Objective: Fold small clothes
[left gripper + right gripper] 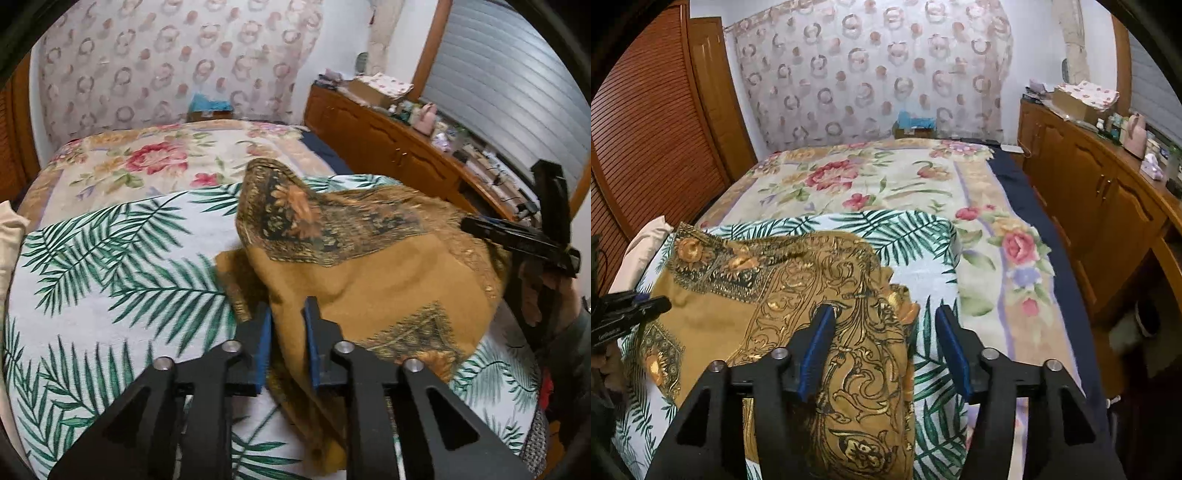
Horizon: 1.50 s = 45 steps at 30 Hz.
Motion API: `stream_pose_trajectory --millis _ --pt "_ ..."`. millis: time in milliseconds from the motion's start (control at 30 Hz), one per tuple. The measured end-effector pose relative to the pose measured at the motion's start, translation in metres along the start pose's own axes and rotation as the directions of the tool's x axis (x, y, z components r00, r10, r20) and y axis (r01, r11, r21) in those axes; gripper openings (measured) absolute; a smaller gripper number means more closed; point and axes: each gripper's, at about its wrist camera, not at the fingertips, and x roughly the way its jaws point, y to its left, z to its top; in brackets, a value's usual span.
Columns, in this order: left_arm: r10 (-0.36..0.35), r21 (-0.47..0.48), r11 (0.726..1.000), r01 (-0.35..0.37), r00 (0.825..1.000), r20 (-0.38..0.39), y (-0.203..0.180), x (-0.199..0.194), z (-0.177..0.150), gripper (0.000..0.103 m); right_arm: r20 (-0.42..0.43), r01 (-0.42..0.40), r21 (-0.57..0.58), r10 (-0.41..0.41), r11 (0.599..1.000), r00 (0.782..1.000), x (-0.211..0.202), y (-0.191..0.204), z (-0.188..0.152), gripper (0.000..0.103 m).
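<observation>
The mustard-gold scarf [369, 266], printed with dark floral and scroll borders, lies rumpled on the palm-leaf cloth [110, 266] spread over the near end of the bed [886, 177]. It is bunched rather than flat, so its long axis is hard to call; the bulk of it runs across the bed from one gripper to the other, with one patterned corner humped up and pointing toward the far wall.

The left gripper [288, 343] sits at the scarf's near edge, its blue-padded jaws narrow with a fold of the fabric passing between them; whether the pads actually pinch the cloth I cannot tell. The right gripper [886, 347] hovers over the scarf's other end with its jaws wide: the left pad [816, 350] lies over the scrollwork border, the other pad over the palm-leaf cloth just past the scarf's edge.

Around the scarf, the palm-leaf cloth shows bare on the left gripper's side and in a strip beyond the right gripper. Farther up, the floral blanket [868, 173] covers the rest of the bed to the patterned curtain [868, 66]. A navy sheet edge [1034, 206] runs along the bed's right side, next to a wooden sideboard [1089, 192] carrying small items. A louvred wooden door [646, 129] stands to the left.
</observation>
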Motion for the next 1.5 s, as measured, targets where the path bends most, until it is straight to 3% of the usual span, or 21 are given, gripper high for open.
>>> stream_pose_trajectory --millis 133,233,467,700,967,1133,1200,1333,1367,1500 --pt "0.029 -0.023 0.999 -0.029 1.000 -0.010 0.008 0.003 0.000 0.047 -0.044 -0.016 0.002 0.016 1.000 0.999 0.009 -0.006 0.000 0.065" --pt "0.043 -0.034 0.998 -0.044 0.999 -0.022 0.013 0.008 -0.001 0.056 -0.069 -0.025 0.022 0.027 0.999 0.997 0.014 -0.011 0.003 0.065" --pt "0.055 -0.012 0.998 -0.055 0.998 -0.028 0.011 0.015 -0.003 0.060 -0.094 -0.041 0.047 0.046 0.998 0.994 0.018 -0.016 0.007 0.068" --pt "0.028 -0.019 0.999 -0.029 0.999 -0.025 0.012 0.014 -0.002 0.061 -0.094 -0.116 0.125 0.128 0.985 0.987 0.017 -0.025 0.004 0.070" --pt "0.021 -0.024 0.999 -0.022 1.000 -0.023 0.013 0.014 -0.002 0.061 -0.099 -0.126 0.085 0.134 0.988 0.986 0.019 -0.019 -0.004 0.077" --pt "-0.037 -0.029 0.999 0.036 0.999 -0.030 0.012 0.015 -0.002 0.040 -0.107 -0.145 0.049 0.150 0.988 0.983 0.018 -0.010 -0.006 0.076" --pt "-0.053 -0.029 0.998 0.052 0.998 -0.034 0.010 0.015 -0.002 0.033 -0.107 -0.161 0.039 0.165 0.986 0.980 0.017 -0.009 -0.007 0.069" --pt "-0.090 -0.020 0.996 0.089 0.995 -0.041 0.003 0.013 -0.001 0.010 -0.114 -0.203 0.031 0.206 0.979 0.972 0.014 -0.007 -0.009 0.038" --pt "-0.094 -0.011 0.996 0.094 0.995 -0.033 0.000 0.010 -0.001 0.009 -0.113 -0.215 0.027 0.217 0.976 0.970 0.012 -0.007 -0.010 0.029" --pt "-0.130 -0.001 0.992 0.130 0.991 0.011 -0.006 -0.008 0.002 0.008 -0.086 -0.212 0.007 0.212 0.977 0.973 0.003 -0.004 -0.010 0.019"
